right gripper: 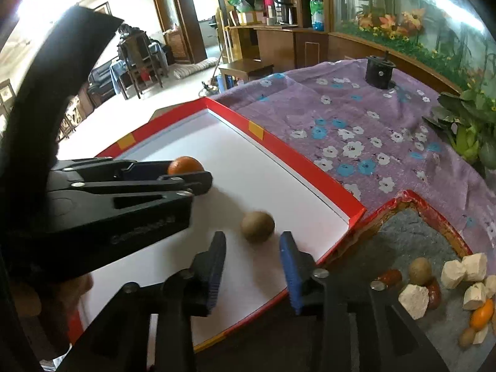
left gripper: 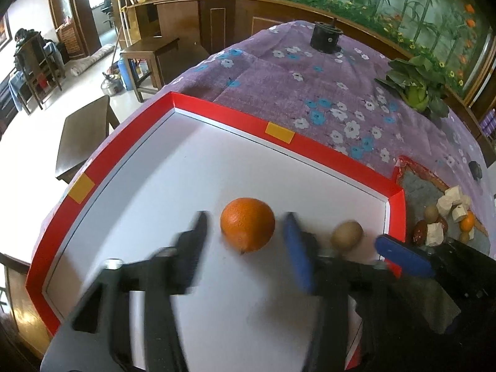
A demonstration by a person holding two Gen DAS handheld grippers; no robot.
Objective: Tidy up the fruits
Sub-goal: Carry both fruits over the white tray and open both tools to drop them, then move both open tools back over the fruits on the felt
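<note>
An orange lies on the white floor of a red-rimmed tray. My left gripper is open, its fingers on either side of the orange and not touching it. A small brown round fruit lies to the right in the same tray. In the right wrist view my right gripper is open just short of the brown fruit. The left gripper shows at the left there, partly hiding the orange.
A second red-rimmed tray with a grey floor at the right holds small fruits and pale chunks. A leafy green vegetable and a black cylinder sit on the purple flowered cloth. Wooden furniture stands beyond.
</note>
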